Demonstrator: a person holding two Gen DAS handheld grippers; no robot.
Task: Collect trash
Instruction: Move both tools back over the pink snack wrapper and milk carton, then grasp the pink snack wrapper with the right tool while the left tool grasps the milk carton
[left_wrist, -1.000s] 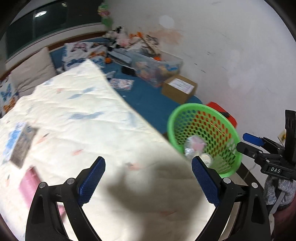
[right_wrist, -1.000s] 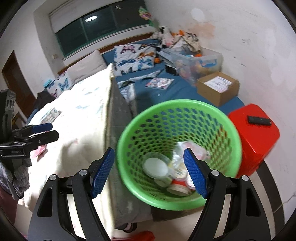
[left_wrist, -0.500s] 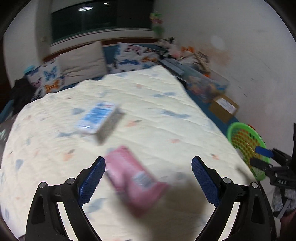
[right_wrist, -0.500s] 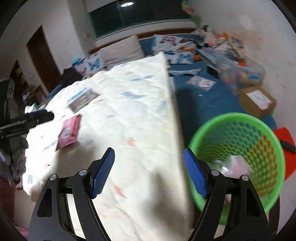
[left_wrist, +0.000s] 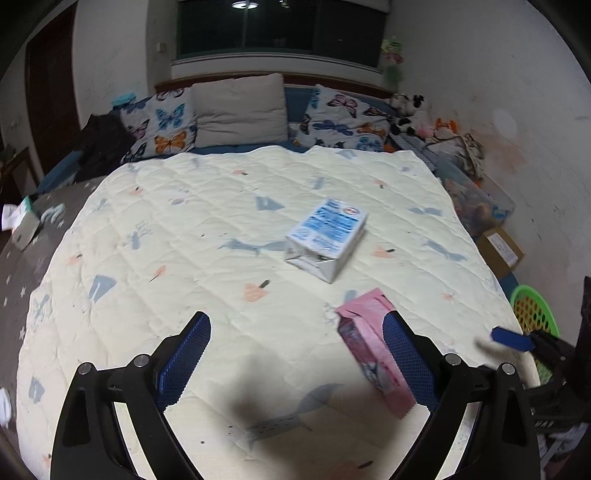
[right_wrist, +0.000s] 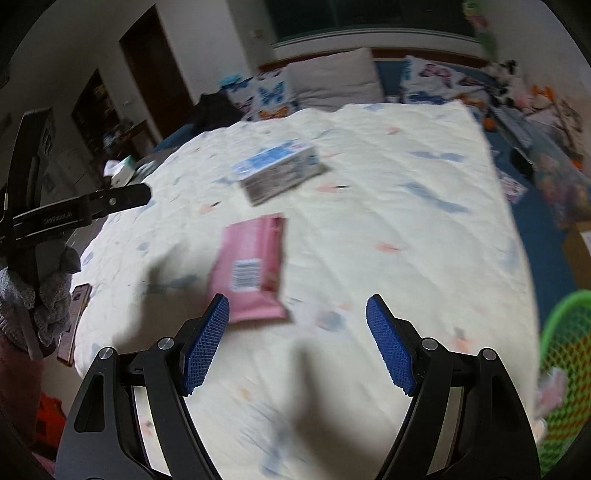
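Swung away from the green basket (right_wrist: 565, 369) at the bedside and back over the cream quilt (left_wrist: 192, 236). Left gripper (left_wrist: 295, 358) and right gripper (right_wrist: 295, 339) both wide, nothing held. Next for collection, likely: pink carton (right_wrist: 251, 269) lying nearest, blue-and-white carton (left_wrist: 327, 234) just beyond.

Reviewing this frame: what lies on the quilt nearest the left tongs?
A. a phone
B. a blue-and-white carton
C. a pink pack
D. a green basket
C: the pink pack lies just beside the left tongs' right finger, while the blue-and-white carton sits farther up the quilt.
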